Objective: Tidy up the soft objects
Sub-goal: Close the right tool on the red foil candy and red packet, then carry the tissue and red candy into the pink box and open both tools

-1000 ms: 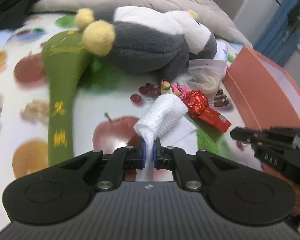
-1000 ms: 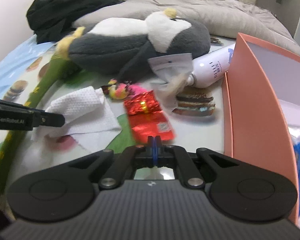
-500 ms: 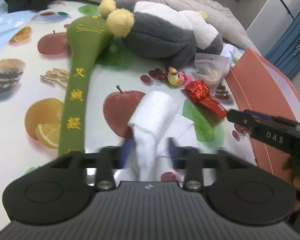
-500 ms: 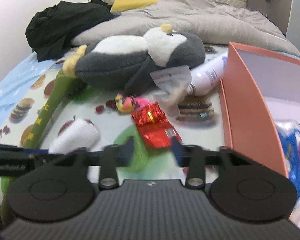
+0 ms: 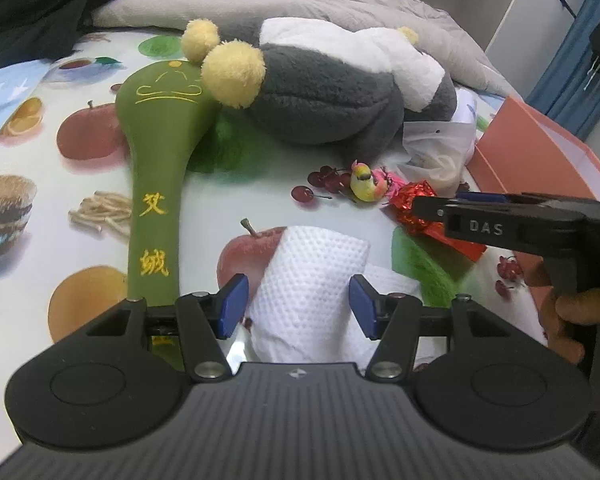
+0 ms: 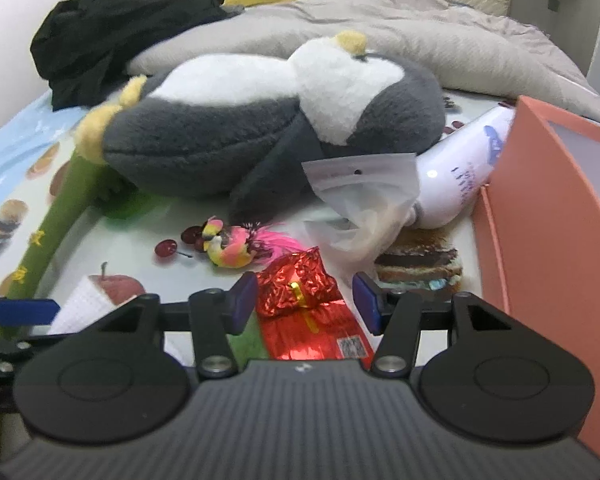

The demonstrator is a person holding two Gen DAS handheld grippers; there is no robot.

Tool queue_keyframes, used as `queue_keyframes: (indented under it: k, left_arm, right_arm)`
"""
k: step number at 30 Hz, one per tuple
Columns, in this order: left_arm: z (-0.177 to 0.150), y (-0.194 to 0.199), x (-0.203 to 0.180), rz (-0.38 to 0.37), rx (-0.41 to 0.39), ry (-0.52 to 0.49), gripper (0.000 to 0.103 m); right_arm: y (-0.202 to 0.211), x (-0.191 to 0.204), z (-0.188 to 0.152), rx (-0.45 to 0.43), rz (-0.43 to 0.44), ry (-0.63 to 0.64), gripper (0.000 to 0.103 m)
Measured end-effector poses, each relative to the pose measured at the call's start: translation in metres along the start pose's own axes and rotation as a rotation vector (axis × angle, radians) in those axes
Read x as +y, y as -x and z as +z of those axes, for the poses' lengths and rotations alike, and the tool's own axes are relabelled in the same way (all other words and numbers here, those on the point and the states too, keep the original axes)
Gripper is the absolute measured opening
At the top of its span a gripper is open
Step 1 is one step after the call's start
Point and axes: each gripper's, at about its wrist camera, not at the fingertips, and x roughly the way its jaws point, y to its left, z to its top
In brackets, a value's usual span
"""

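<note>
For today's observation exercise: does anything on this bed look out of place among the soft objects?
Yes. A hard white bottle lies on its side, wedged between the plush penguin and the orange box, and a crinkled red foil packet lies on the sheet. Neither is soft.

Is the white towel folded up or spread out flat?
Folded up. The white towel sits in a thick doubled-over bundle between the open left gripper fingers, with only a flat bit poking out beside it.

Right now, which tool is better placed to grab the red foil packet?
Right. The right tool is open with the red foil packet between its fingers. The left tool is open around the white paper towel instead.
</note>
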Motion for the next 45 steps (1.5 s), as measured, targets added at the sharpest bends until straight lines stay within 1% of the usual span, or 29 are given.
queue_keyframes:
  k: [1, 2, 3, 4, 5, 7, 9, 11, 12, 14, 15, 17, 20, 29, 39, 45]
  left_arm:
    - [0.001, -0.003, 0.000, -0.002, 0.002, -0.007, 0.062]
    - [0.001, -0.005, 0.000, -0.002, 0.005, -0.011, 0.062]
    - [0.001, -0.007, 0.000, 0.000, 0.010, -0.013, 0.062]
    - [0.001, -0.009, -0.001, 0.003, 0.015, -0.018, 0.062]
    - [0.001, -0.010, -0.002, 0.006, 0.016, -0.022, 0.061]
    - [-0.001, -0.012, -0.003, 0.018, 0.019, -0.031, 0.059]
    - [-0.002, -0.013, -0.005, 0.028, 0.016, -0.038, 0.055]
    - [-0.002, -0.013, -0.006, 0.029, 0.017, -0.041, 0.046]
    - [-0.002, -0.013, -0.006, 0.027, 0.018, -0.038, 0.043]
    - [-0.002, -0.013, -0.006, 0.018, 0.021, -0.029, 0.032]
    - [-0.002, -0.013, -0.006, 0.016, 0.022, -0.026, 0.029]
    - [-0.002, -0.012, -0.008, 0.010, 0.020, -0.025, 0.018]
    - [-0.004, -0.008, -0.011, 0.011, 0.013, -0.024, 0.012]
    - [-0.019, 0.017, -0.019, 0.015, 0.000, 0.011, 0.010]
    - [-0.047, 0.055, -0.034, 0.019, -0.024, 0.030, 0.010]
    - [-0.062, 0.075, -0.046, 0.008, -0.036, 0.033, 0.010]
  right_arm:
    - [-0.004, 0.000, 0.000, 0.004, 0.002, 0.004, 0.055]
    - [-0.007, 0.001, 0.001, 0.003, 0.009, 0.004, 0.058]
    - [-0.009, 0.001, 0.001, 0.003, 0.011, 0.004, 0.063]
    - [-0.011, 0.001, 0.001, 0.000, 0.008, 0.006, 0.065]
    - [-0.013, 0.002, 0.000, 0.001, 0.003, 0.011, 0.066]
    - [-0.016, 0.002, -0.002, 0.007, 0.025, 0.015, 0.066]
    - [-0.020, 0.002, -0.004, 0.023, 0.040, 0.016, 0.065]
    - [-0.020, 0.004, -0.007, 0.021, 0.040, 0.024, 0.064]
    - [-0.019, 0.003, -0.008, 0.016, 0.043, 0.023, 0.061]
    - [-0.017, 0.002, -0.008, 0.011, 0.043, 0.013, 0.057]
    - [-0.016, 0.002, -0.008, 0.008, 0.040, 0.010, 0.057]
    - [-0.012, 0.002, -0.008, 0.000, 0.038, 0.012, 0.057]
    - [-0.006, 0.003, -0.009, -0.006, 0.037, 0.014, 0.057]
    - [0.035, 0.008, -0.027, -0.017, 0.032, 0.000, 0.057]
    - [0.088, 0.012, -0.058, -0.029, 0.016, -0.026, 0.057]
    - [0.122, 0.012, -0.079, -0.035, 0.015, -0.047, 0.057]
